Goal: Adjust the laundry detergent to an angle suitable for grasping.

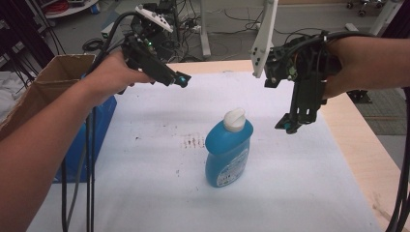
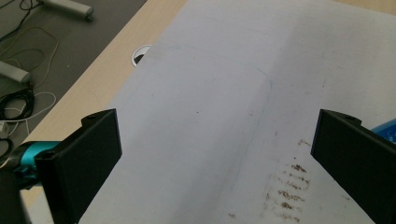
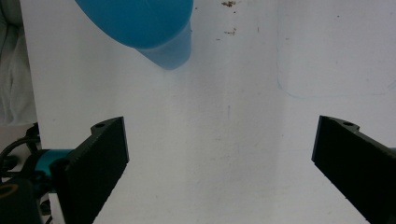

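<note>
Left gripper [image 1: 182,80] hangs above the white sheet [image 1: 145,193], jaws spread wide, nothing between them, tips aimed toward the middle. Centre stage, a blue bottle [image 1: 227,154] with a white cap [image 1: 234,119] stands upright on that sheet, just beside some brown stains [image 1: 193,142]. Over on the right, the right gripper [image 1: 290,126] points down, near the cap but apart from it, its jaws also gaping wide and empty above the sheet.

Our two black two-jaw grippers, the left gripper [image 1: 181,80] and the right gripper [image 1: 290,126], carry teal fittings, screwed jaw tips and black cables.
</note>
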{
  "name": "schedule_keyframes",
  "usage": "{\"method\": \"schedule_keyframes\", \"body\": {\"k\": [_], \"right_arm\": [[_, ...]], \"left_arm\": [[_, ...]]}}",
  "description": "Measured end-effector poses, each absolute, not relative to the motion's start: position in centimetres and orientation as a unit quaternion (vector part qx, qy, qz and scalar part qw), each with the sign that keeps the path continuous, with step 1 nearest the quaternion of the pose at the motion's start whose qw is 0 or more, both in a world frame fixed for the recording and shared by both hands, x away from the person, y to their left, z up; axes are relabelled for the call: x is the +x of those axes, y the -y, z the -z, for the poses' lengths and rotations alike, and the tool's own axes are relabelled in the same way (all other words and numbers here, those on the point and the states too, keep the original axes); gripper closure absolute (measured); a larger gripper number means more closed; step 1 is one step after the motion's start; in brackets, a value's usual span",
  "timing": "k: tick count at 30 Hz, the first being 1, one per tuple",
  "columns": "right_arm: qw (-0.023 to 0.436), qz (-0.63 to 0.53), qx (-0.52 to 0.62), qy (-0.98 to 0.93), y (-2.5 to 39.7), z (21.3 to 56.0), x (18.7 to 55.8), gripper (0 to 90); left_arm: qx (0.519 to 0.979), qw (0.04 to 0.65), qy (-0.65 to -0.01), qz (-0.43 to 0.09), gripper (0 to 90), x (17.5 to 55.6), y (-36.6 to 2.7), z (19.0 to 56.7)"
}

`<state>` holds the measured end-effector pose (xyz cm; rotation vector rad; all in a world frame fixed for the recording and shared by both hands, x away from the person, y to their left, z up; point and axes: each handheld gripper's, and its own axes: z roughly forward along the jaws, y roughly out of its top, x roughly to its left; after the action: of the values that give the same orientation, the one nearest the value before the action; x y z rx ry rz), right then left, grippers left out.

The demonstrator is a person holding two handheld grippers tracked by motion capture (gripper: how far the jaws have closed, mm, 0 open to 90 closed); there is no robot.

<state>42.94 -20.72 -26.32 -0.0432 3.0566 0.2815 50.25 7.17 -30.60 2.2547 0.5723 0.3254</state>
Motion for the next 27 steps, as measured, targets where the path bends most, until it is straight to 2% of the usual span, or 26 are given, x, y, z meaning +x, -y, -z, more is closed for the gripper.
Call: {"method": "schedule_keyframes", "body": {"k": [17, 27], "right_arm": [[0.037, -0.091, -0.012, -0.995, 20.7, 26.3, 42.9, 3.2], [0.038, -0.088, -0.012, -0.995, 20.9, 26.3, 43.0, 3.2]], "left_arm": [[0.811, 0.502, -0.255, -0.157, 1.7, 48.7, -7.8, 32.6], [0.785, 0.536, -0.261, -0.167, 1.7, 47.1, -8.1, 33.9]]}}
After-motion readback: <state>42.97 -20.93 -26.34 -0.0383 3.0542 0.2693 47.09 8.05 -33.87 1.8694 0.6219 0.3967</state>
